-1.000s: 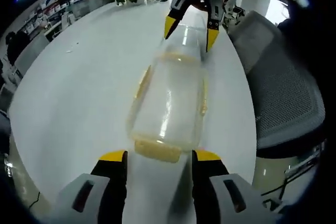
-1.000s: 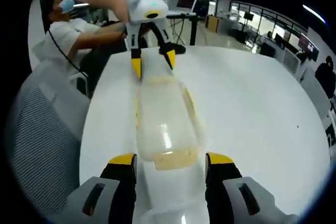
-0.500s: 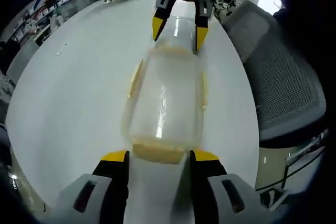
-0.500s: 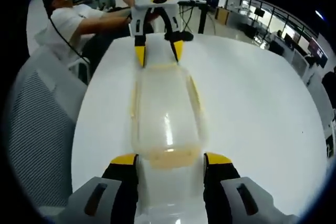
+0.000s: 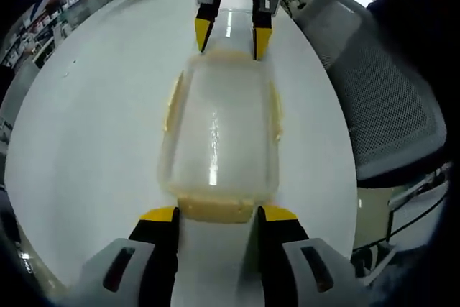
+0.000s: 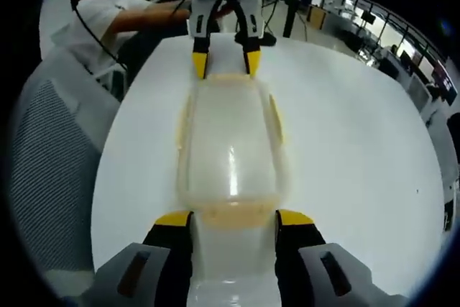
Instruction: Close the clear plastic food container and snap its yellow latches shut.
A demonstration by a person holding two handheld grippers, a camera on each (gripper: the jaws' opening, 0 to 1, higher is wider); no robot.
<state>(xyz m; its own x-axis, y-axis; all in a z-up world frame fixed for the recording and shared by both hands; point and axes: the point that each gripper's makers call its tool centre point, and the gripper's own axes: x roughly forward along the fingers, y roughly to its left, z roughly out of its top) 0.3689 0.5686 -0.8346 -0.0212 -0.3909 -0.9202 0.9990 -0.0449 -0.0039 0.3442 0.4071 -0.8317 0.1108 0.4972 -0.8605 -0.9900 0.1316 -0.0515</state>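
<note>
Currently the clear container (image 5: 219, 134) lies flat on the white table (image 5: 93, 127), lid apparently on, long axis running straight from 1 gripper to the other. 4 yellow latches: 1 on each short end, 1 on each long side. Near-end latch (image 5: 214, 208) in the left gripper view sits just ahead of the left gripper (image 5: 213, 215), between its jaw tips; side latch (image 5: 172, 100) looks flared outward, so likely not snapped, though hard to be sure through the clear plastic.

Left gripper: jaws apart, straddling that end latch, not clamped on anything. Right gripper (image 6: 232, 219): same posture at the opposite short end, jaws spread either side of its end latch (image 6: 231, 215), holding nothing. Each gripper also appears at the far end of the other's view.

Key relation: each gripper is lined up on the container's long axis, 1 per short end, facing each other. My read: end latches are the next targets, each taken by its nearer gripper; the 2 side latches lie off-axis, roughly equally far from both.

Grey mesh chair (image 5: 381, 106) beside the table.
</note>
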